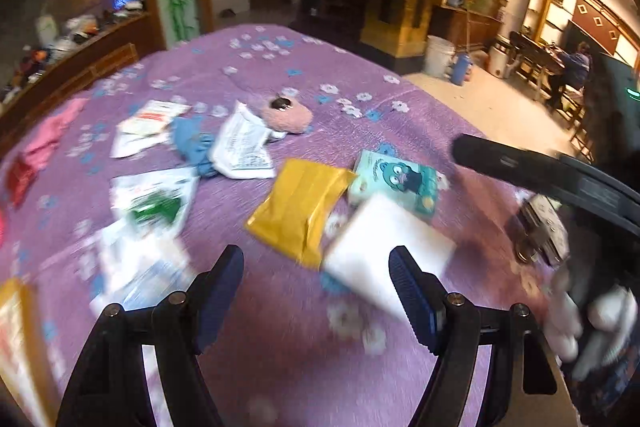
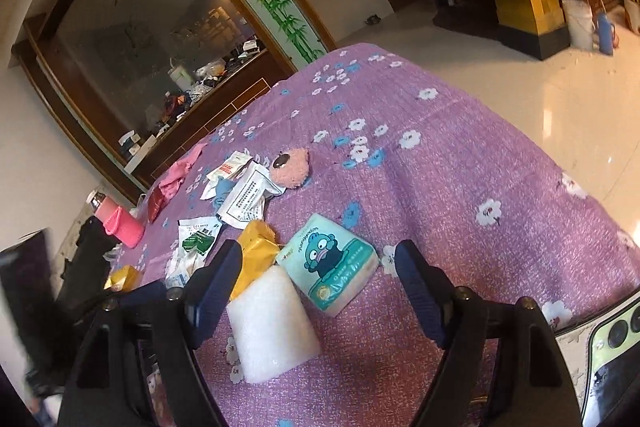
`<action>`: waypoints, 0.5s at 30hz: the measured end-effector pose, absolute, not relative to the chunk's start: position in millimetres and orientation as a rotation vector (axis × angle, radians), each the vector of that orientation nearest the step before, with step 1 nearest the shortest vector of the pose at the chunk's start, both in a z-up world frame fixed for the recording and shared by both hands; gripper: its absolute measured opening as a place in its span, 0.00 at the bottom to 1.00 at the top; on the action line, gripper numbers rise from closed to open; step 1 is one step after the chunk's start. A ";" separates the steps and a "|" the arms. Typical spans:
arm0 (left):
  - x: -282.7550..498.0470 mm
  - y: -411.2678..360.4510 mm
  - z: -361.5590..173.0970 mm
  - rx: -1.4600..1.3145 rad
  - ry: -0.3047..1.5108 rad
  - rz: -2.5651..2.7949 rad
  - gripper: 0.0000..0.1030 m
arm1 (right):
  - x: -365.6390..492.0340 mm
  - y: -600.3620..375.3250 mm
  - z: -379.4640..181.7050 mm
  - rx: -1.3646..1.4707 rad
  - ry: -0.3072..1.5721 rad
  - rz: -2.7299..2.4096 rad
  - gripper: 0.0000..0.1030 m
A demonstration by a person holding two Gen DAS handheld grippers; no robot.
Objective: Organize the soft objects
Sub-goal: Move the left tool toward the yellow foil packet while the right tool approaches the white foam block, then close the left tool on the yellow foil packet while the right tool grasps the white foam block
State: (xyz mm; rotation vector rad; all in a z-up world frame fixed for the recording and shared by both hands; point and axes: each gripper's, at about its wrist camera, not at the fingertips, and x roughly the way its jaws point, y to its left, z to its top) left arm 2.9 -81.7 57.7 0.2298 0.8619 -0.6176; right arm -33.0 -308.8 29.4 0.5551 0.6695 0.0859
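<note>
Soft items lie scattered on a purple flowered bedspread (image 1: pixel 400 139). In the left wrist view my left gripper (image 1: pixel 320 287) is open above the cloth with nothing between its fingers. A white foam block (image 1: pixel 384 247) lies just beyond its right finger, beside a yellow pack (image 1: pixel 300 211) and a teal cartoon tissue pack (image 1: pixel 394 183). In the right wrist view my right gripper (image 2: pixel 318 287) is open. The white foam block (image 2: pixel 272 323) rests on the cloth between its fingers, close to the left one. The teal tissue pack (image 2: pixel 332 267) and yellow pack (image 2: pixel 258 255) lie just ahead.
Farther back are a pink plush (image 2: pixel 290 167), white printed packets (image 1: pixel 244 147), a blue cloth (image 1: pixel 194 147), a green-and-white packet (image 1: pixel 156 203) and a pink cloth (image 1: pixel 52 135). A pink bottle (image 2: pixel 120 223) stands at the left edge. The tiled floor (image 2: pixel 560 99) lies past the right edge.
</note>
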 end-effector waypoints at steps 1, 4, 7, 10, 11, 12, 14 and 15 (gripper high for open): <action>16.5 -89.4 48.7 0.236 0.882 -0.626 0.75 | -32.9 -310.3 28.1 0.565 0.672 0.089 0.75; 39.4 -97.7 34.4 0.218 0.916 -0.643 0.75 | -33.1 -311.7 26.0 0.584 0.677 0.104 0.76; 56.0 -99.0 29.7 0.168 0.937 -0.674 0.75 | -34.3 -311.4 25.9 0.591 0.682 0.115 0.76; 63.6 -100.0 30.8 0.124 0.940 -0.695 0.75 | -34.0 -311.3 25.9 0.596 0.685 0.122 0.76; 66.0 -101.3 30.1 0.115 0.943 -0.705 0.75 | -33.0 -311.3 25.3 0.598 0.687 0.123 0.76; 67.7 -102.9 29.6 0.113 0.946 -0.708 0.75 | -32.7 -311.2 24.9 0.600 0.690 0.125 0.76; 70.0 -109.5 27.0 0.125 0.945 -0.715 0.75 | -32.7 -311.2 24.0 0.601 0.694 0.125 0.76; 70.8 -113.1 25.3 0.131 0.951 -0.721 0.70 | -32.9 -311.1 23.8 0.601 0.695 0.124 0.76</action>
